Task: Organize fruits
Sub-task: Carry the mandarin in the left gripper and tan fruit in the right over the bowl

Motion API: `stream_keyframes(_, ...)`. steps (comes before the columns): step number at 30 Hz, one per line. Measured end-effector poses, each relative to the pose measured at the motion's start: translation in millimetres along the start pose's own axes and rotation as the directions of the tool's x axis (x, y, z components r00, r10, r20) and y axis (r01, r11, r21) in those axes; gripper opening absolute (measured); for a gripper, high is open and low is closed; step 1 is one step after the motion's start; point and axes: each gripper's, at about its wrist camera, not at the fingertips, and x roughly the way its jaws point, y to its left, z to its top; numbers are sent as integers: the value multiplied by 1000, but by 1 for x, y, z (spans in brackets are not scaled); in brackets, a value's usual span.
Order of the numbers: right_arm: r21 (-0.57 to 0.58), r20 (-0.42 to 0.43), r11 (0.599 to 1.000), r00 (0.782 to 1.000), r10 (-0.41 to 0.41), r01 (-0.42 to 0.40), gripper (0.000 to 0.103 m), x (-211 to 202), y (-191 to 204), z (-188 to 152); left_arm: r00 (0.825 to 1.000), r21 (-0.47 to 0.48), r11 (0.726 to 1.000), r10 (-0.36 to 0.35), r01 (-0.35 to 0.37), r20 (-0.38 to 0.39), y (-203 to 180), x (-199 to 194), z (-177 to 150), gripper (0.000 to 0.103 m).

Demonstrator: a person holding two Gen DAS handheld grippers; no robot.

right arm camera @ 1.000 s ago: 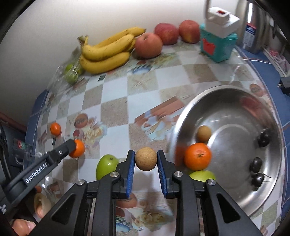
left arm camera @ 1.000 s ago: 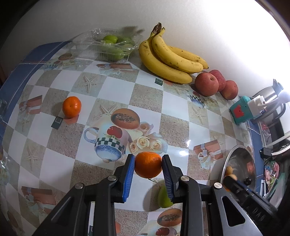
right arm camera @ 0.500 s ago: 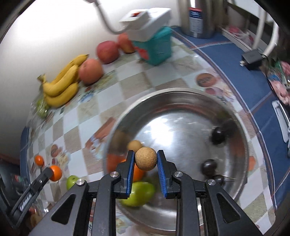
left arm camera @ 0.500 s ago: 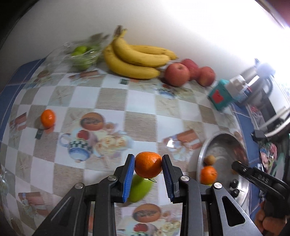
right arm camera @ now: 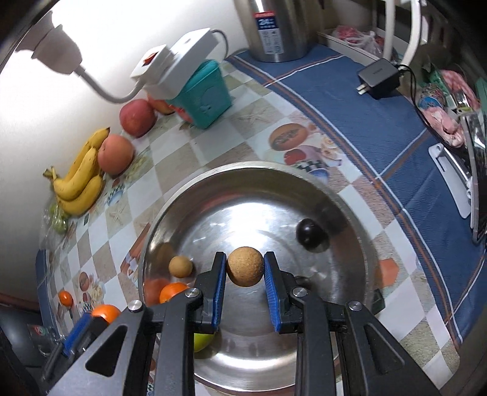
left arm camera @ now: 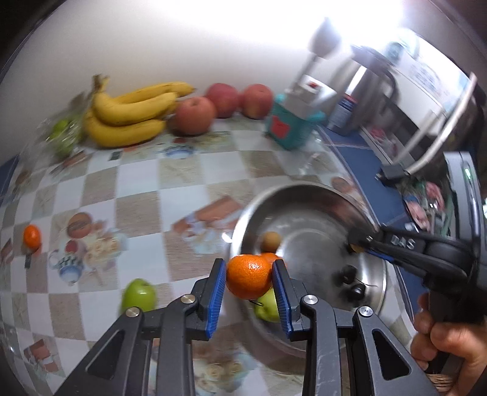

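My left gripper (left arm camera: 249,281) is shut on an orange (left arm camera: 248,280) and holds it over the near left rim of the steel bowl (left arm camera: 307,190). My right gripper (right arm camera: 245,271) is shut on a brown round fruit (right arm camera: 245,266) and holds it above the middle of the bowl (right arm camera: 243,170). In the bowl lie another brown fruit (right arm camera: 180,266), an orange (right arm camera: 172,291), a green apple (right arm camera: 202,341) and dark plums (right arm camera: 310,234). A green apple (left arm camera: 138,295) and a small orange (left arm camera: 31,236) lie on the table.
Bananas (left arm camera: 131,112), red apples (left arm camera: 194,115) and a bag of green fruit (left arm camera: 62,134) sit along the back wall. A teal box with a white plug (right arm camera: 204,94), a steel kettle (right arm camera: 277,27) and a black charger (right arm camera: 379,77) stand beyond the bowl.
Both grippers moved right toward the bowl. The left one with the orange now reaches the bowl's rim; the right one with the brown fruit is further over the bowl's middle.
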Motion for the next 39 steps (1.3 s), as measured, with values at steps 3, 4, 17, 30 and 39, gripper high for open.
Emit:
stream_keyframes(3, 18, 1, 1000, 1000, 0, 0, 26, -1, -8, 2, 1000, 37, 999, -7, 7, -5, -15, 6, -2, 33)
stream_keyframes(4, 24, 0, 1000, 1000, -1, 1, 26, -1, -11, 2, 1000, 41, 999, -9, 10, -8, -17, 8, -3, 33)
stream_keyframes(17, 18, -36, 1000, 999, 5, -4, 26, 15, -18, 2, 998, 51, 998, -42, 44, -44, -40, 40, -6, 33)
stream_keyframes(30, 5, -66, 1000, 998, 0, 1, 26, 33, -19, 3, 997, 76, 996, -49, 54, -57, -51, 53, -7, 33)
stream_keyframes(39, -5, -79, 1000, 997, -11, 11, 26, 37, -18, 3, 996, 78, 996, -48, 54, -71, -54, 57, -9, 33)
